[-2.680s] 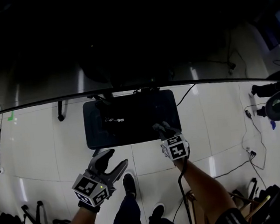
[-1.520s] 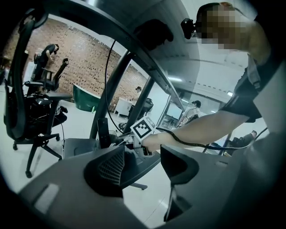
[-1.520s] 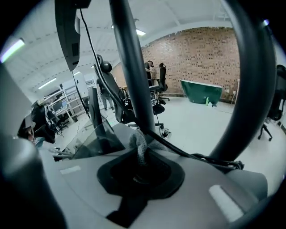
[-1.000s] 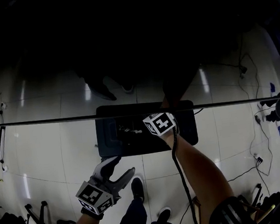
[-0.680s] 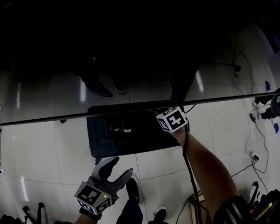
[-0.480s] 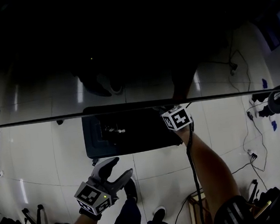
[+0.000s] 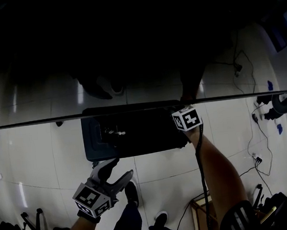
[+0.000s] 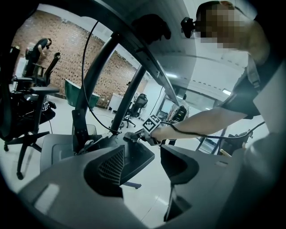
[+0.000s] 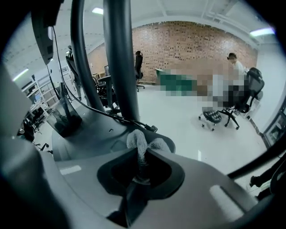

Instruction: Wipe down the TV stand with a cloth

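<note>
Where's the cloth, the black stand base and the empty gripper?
cloth [image 9: 142, 142]: right gripper view, the bunched tuft sticking out past the jaws.
stand base [image 7: 146, 137]: head view, bare middle of the dark plate.
left gripper [image 7: 122, 167]: head view, midway between its open fingertips.

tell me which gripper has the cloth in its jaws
The right gripper, out over the TV stand base: its jaws are shut on the pale cloth. The left gripper is held off the stand, jaws apart with nothing between them.
</note>
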Available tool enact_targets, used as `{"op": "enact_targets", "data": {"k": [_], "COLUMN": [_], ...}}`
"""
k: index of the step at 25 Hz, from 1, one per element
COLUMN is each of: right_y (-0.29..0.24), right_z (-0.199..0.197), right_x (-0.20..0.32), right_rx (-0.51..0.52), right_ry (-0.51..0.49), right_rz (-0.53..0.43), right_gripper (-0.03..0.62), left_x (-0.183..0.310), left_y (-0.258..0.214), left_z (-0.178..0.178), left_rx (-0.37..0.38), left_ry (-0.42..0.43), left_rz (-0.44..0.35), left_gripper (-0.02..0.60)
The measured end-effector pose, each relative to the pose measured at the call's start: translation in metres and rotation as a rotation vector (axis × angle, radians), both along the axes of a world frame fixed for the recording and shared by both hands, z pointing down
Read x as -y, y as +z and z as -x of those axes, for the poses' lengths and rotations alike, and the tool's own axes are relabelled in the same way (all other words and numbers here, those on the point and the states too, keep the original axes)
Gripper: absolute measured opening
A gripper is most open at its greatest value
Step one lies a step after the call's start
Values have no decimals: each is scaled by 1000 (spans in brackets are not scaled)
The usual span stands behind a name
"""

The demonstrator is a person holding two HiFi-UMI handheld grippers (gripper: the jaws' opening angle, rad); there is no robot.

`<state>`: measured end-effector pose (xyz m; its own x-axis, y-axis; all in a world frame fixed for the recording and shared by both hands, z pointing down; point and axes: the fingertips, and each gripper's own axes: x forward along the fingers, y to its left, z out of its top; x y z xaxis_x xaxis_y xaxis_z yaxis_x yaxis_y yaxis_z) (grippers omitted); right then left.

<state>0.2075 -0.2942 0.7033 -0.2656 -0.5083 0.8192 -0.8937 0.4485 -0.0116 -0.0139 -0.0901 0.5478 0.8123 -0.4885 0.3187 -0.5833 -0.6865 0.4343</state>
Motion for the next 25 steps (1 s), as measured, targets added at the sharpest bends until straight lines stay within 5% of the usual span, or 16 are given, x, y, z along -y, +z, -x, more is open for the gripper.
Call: {"op": "enact_targets", "data": {"k": [25], "right_y": [-18], "right_z": [30], "right_x": [-189], "right_rx": [74], "right_ry": [-169], "right_rz": [2], "right_gripper": [43], "left_x": [-85], "left_y": [-33], "left_z": [-31], "left_rx": [18], "left_ry": [-40], "left_rz": [-67], "left_gripper": [275]}}
